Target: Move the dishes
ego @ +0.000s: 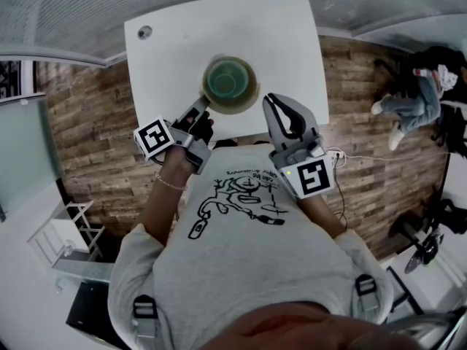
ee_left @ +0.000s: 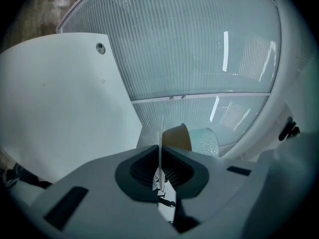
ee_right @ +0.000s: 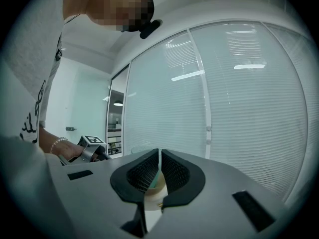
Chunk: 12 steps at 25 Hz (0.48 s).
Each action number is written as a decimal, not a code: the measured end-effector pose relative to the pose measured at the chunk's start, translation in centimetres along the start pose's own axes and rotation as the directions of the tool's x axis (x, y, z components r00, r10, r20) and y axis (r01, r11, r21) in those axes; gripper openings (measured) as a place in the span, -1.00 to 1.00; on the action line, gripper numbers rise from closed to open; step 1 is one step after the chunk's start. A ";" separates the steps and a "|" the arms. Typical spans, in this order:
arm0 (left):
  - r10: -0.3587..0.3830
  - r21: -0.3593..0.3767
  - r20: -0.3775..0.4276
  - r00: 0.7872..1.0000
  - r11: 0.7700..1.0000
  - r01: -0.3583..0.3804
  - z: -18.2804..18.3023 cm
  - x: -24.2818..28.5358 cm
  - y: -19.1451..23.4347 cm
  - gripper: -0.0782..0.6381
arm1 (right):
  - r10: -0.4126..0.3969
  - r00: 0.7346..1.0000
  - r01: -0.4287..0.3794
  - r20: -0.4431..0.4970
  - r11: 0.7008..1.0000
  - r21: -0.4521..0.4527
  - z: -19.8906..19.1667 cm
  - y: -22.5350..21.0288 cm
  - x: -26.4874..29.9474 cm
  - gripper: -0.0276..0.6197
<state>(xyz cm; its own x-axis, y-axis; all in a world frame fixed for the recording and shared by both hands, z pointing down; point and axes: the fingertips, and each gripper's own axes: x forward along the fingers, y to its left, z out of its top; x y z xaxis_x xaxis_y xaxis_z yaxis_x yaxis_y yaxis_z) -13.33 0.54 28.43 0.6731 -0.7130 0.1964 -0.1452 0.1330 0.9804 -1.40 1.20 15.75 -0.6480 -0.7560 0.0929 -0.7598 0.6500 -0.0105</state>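
Two hand-held grippers meet at the near part of the bench (ego: pixel 171 49), one on each side of a stack of dishes (ego: pixel 230 87). The left hand-held gripper (ego: pixel 201 108) is clamped on the stack's thin rim on its left side, and the right hand-held gripper (ego: pixel 269 102) is closed on the rim opposite. A green bowl (ego: pixel 225 81) sits in a tan plate (ego: pixel 250 98). Whether the stack rests on the bench I cannot tell. Beyond the bench's far edge stands a ribbed glass wall (ee_left: pixel 199 49).
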 end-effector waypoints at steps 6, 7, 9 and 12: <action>-0.008 0.012 0.000 1.000 1.000 0.008 0.1 0.1 -0.5 -0.74 | 0.010 1.000 -0.010 0.013 1.000 0.000 0.4 0.1 0.0 -0.79; -0.009 0.013 0.001 1.000 1.000 0.009 0.2 0.1 -0.5 -0.74 | 0.011 1.000 -0.011 0.011 1.000 -0.002 0.3 0.1 0.0 -0.79; -0.010 0.014 0.007 1.000 1.000 0.009 0.2 0.1 -0.3 -0.74 | 0.015 1.000 -0.015 0.006 1.000 -0.004 0.1 0.1 0.0 -0.79; -0.009 0.016 0.010 1.000 1.000 0.009 0.1 0.0 0.2 -0.74 | 0.031 0.999 -0.031 -0.008 0.999 -0.006 -0.3 0.2 0.0 -0.79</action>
<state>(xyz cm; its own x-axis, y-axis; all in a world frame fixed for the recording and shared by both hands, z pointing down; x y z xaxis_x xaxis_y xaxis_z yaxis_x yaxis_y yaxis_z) -13.40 0.52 28.60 0.6670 -0.7211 0.1874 -0.1508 0.1157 0.9818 -1.56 1.33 16.09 -0.6708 -0.7347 0.1009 -0.7390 0.6737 -0.0079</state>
